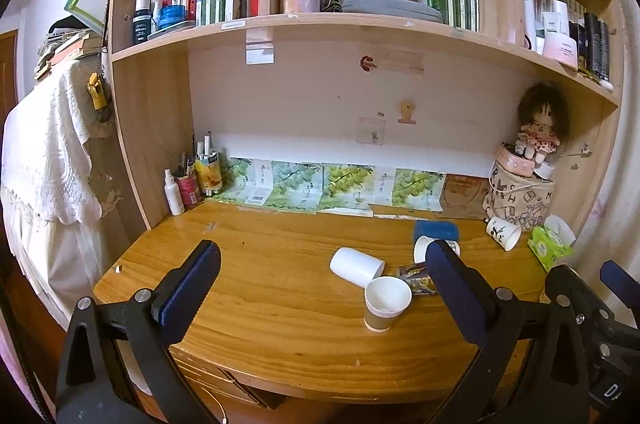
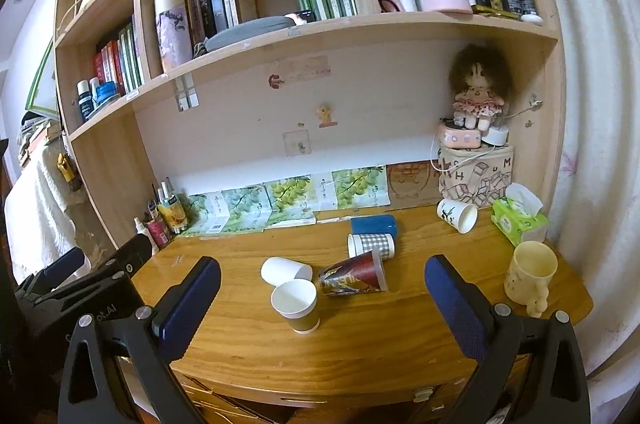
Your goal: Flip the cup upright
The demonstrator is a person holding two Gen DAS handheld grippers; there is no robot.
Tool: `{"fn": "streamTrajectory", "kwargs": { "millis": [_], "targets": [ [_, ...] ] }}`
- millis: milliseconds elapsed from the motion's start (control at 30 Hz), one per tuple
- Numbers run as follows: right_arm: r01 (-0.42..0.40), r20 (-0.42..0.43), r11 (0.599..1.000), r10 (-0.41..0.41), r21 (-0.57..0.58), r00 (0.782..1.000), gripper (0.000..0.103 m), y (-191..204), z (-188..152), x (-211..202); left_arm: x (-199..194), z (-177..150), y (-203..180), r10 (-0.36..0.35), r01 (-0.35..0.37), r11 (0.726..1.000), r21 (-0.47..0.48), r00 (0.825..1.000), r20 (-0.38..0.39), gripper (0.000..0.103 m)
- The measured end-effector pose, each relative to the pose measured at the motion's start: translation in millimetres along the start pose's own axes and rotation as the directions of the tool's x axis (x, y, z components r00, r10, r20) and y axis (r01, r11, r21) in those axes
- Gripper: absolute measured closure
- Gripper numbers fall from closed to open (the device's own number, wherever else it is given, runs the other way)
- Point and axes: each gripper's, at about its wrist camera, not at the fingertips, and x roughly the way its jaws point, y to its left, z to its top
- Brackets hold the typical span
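Several cups lie on their sides on the wooden desk: a plain white cup, a red and dark printed cup, a checked cup, a blue cup and a panda cup. A brown paper cup stands upright in front of the white one. A cream mug stands upright at the right. My left gripper and right gripper are both open and empty, held back near the desk's front edge.
A green tissue pack, a printed bag with a doll on top stand at the back right. Pen pots and bottles stand at the back left. Shelves of books hang above. The left gripper shows at the right view's left edge.
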Motion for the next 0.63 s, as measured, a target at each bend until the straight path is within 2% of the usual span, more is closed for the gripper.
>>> {"fn": "streamTrajectory", "kwargs": {
  "millis": [633],
  "targets": [
    [-0.028,-0.018,1.000,0.028,-0.005,0.999,0.001,1,8,24,11,10,-4,0.023,-0.023,0.999,0.024,0.999,0.030,0.001]
  ]
}}
